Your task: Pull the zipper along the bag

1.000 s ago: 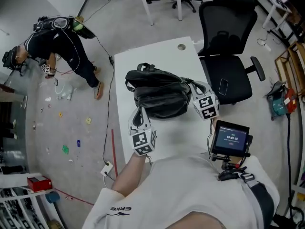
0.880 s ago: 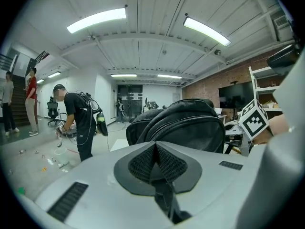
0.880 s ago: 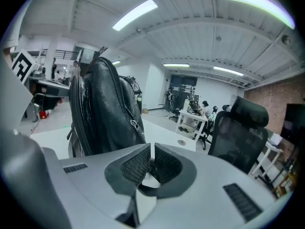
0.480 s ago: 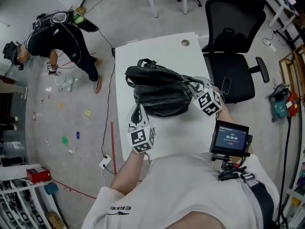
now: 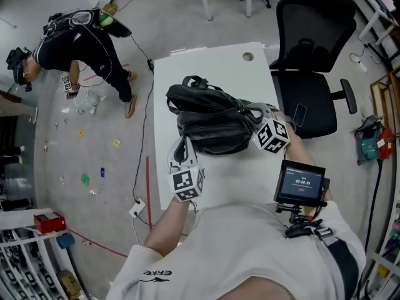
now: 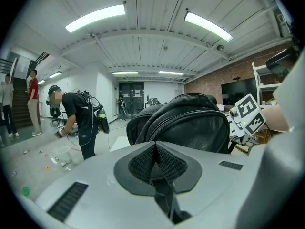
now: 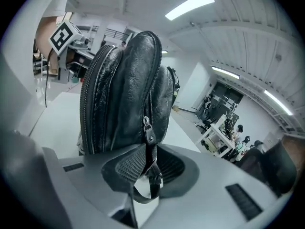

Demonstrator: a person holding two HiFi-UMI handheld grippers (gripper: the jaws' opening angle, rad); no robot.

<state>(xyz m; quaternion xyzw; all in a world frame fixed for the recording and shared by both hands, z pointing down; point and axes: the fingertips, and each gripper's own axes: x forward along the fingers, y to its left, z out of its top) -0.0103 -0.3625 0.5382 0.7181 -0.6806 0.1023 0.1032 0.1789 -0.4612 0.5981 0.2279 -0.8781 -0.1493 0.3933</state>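
Slippage is the main risk: the right gripper (image 7: 146,170) is pinched on the thin zipper pull (image 7: 148,133), and the left gripper (image 6: 156,162) clamps a strap (image 6: 165,200) as a brace. A skewed tug could free the pull or drag the bag (image 5: 212,127) across the table (image 5: 206,61).

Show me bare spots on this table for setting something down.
Freest: the far end of the white table, between the black leather backpack and the round cable hole. The near end is crowded by the left gripper and right gripper.
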